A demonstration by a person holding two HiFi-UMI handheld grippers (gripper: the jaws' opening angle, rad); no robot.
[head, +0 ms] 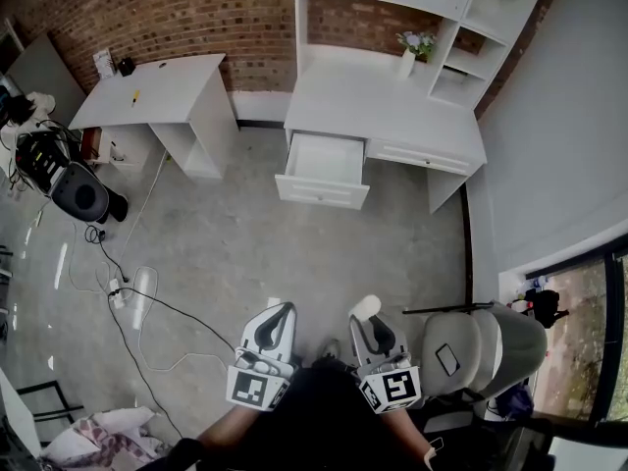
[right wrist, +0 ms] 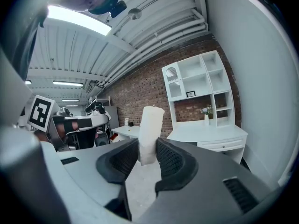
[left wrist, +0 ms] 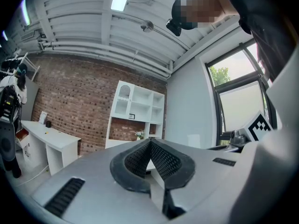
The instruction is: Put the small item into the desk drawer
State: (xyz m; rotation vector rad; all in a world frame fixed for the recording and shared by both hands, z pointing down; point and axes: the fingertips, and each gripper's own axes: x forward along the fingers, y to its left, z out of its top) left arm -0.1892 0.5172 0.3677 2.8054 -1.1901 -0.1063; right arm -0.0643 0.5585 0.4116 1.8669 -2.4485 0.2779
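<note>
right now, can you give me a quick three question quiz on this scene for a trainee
1. True or false: the desk drawer is already pulled open.
2. Which gripper holds the white cylinder? A left, B right, C neither.
3. Fill in the gap: the jaws of the left gripper are ___, with nothing between them.

Key
1. True.
2. B: the right gripper has its pads pressed on the cylinder.
3. Shut.
</note>
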